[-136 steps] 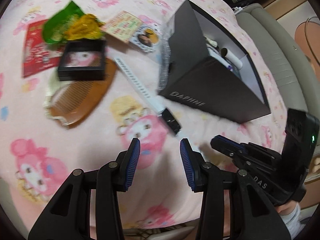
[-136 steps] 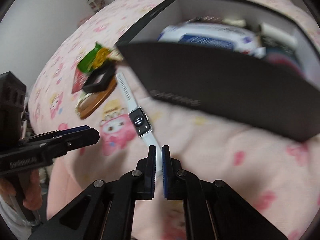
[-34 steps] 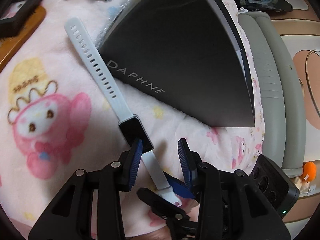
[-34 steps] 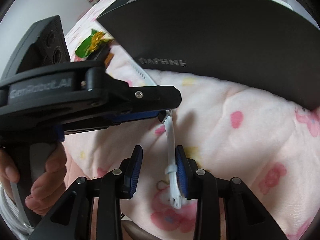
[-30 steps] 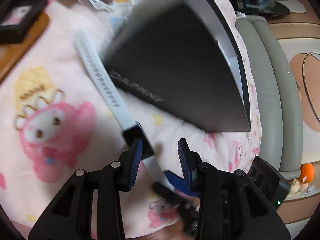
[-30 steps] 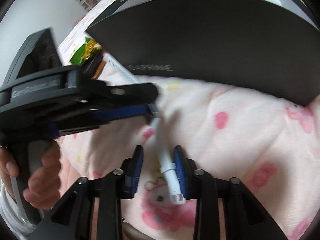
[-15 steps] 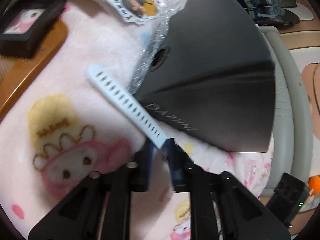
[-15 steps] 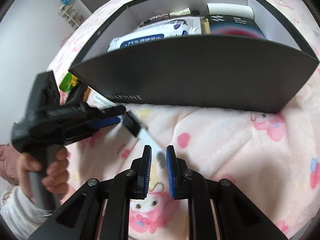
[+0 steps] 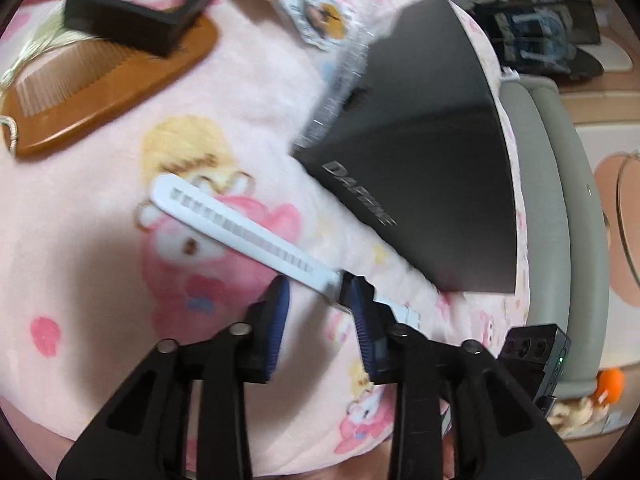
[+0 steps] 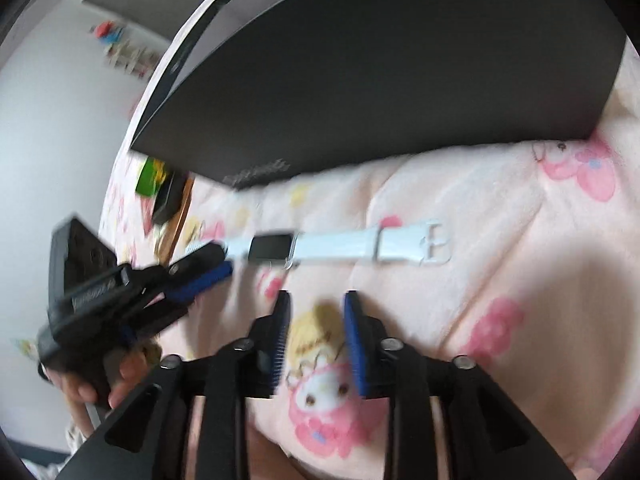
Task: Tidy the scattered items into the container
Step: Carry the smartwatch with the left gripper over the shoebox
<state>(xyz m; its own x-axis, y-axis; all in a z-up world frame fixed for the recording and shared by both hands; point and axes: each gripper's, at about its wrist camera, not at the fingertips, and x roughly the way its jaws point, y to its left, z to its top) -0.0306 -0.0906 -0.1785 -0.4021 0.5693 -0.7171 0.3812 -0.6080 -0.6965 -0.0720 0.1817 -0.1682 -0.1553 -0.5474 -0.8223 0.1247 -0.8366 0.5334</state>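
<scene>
A white-strapped watch (image 10: 340, 246) with a black face (image 10: 272, 247) lies flat on the pink blanket, in front of the black box (image 10: 380, 80) marked DAPHNE (image 9: 420, 160). My left gripper (image 9: 320, 308) has its jaws opening; the holed strap (image 9: 240, 232) passes between them with a gap on both sides. Seen from the right wrist, the left gripper (image 10: 208, 266) sits at the watch's left end, held by a hand. My right gripper (image 10: 318, 320) is also opening, with nothing between its jaws, and stops just short of the watch.
A wooden comb (image 9: 100, 80), a black framed case (image 9: 140, 8), a round sticker (image 9: 320, 20) and a green packet (image 10: 150, 176) lie on the blanket left of the box. A grey sofa edge (image 9: 560, 200) runs beyond the box.
The left jaws, pinched on the strap half a second ago, have spread. The watch has swung round and now lies flat on the blanket. The right jaws have widened too.
</scene>
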